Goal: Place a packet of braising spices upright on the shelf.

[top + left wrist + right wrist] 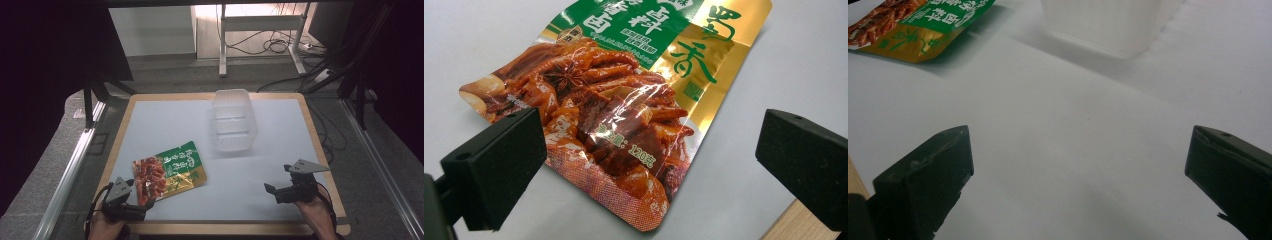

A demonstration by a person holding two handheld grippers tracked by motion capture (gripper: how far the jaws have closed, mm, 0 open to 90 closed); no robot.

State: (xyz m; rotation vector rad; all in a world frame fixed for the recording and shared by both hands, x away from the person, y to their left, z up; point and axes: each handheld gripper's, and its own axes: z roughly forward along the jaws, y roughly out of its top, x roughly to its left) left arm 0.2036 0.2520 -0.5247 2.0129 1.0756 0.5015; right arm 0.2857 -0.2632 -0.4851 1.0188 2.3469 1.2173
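1. My left gripper [142, 200] has its jaws spread wide and holds nothing; in the left gripper view they frame the near corner of the food pouch [614, 100], one on each side and not yet touching it.
2. My right gripper [280, 186] is likewise released and empty, hovering over bare white surface [250, 170], well apart from the pouch.
3. The pouch lies flat near the front left of the surface, its red printed end toward my left gripper and its green and gold end pointing toward the clear plastic container [233, 120], which stands toward the far middle.
4. I judge the step in hand to be picking up the pouch with the left gripper. To do it well, I would come in low at the sealed edge so one jaw slips beneath the film.
5. The film looks glossy and slippery, so I would bite well in on the seal, not at the very tip.
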